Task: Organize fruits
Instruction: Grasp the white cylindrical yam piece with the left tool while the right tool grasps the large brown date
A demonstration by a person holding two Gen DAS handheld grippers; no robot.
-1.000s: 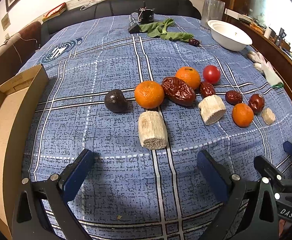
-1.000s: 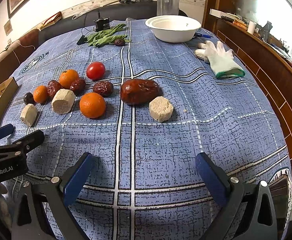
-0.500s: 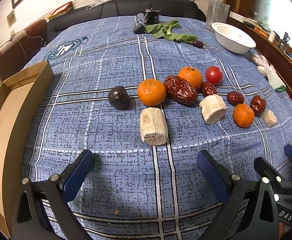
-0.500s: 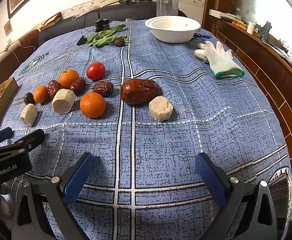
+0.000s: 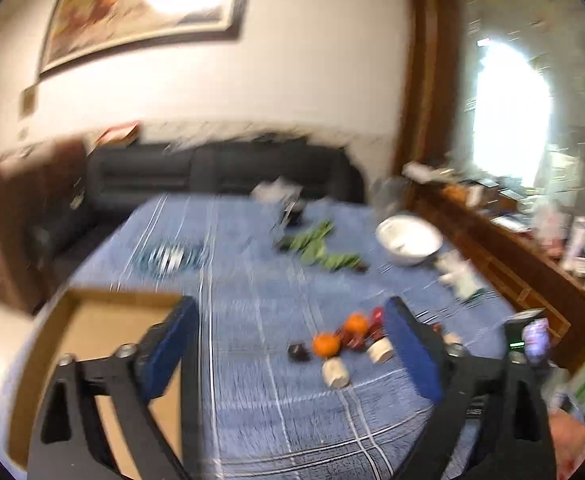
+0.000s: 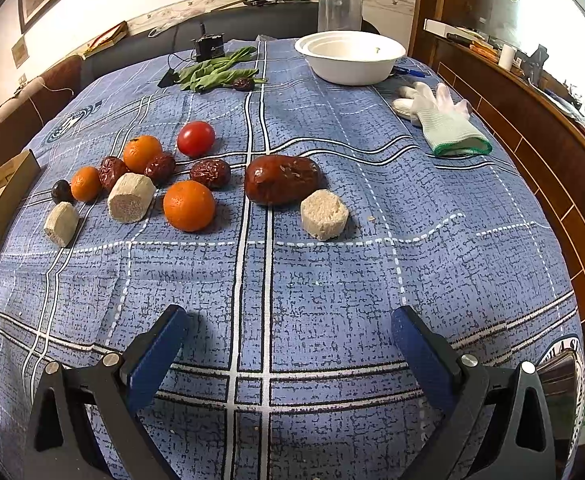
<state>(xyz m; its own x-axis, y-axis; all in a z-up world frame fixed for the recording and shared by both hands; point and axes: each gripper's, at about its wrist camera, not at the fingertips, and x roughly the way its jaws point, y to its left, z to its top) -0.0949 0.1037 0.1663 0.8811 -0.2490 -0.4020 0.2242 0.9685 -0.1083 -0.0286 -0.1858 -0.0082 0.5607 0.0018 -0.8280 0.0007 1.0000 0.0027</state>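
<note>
Fruit lies in a loose row on the blue checked cloth (image 6: 332,280): three oranges, the nearest (image 6: 189,206), a red tomato (image 6: 195,138), a big brown date (image 6: 281,179), smaller dates (image 6: 210,173), a dark round fruit (image 6: 61,191) and pale cut stalk pieces (image 6: 324,214). My right gripper (image 6: 288,354) stands open above the cloth's near part, well short of the fruit, holding nothing. The left wrist view is blurred; my left gripper (image 5: 290,354) is open and empty, high above the table, with the fruit cluster (image 5: 326,344) far below.
A white bowl (image 6: 350,60) stands at the back right, with green leaves (image 6: 216,72) and a small black device (image 6: 209,46) at the back. White gloves (image 6: 440,120) lie on the right. A cardboard box (image 5: 92,344) sits at the table's left edge; a sofa stands behind.
My left gripper has swung up and back quickly, so the fruit now looks small and far and the wall picture is in view. The right gripper has barely moved.
</note>
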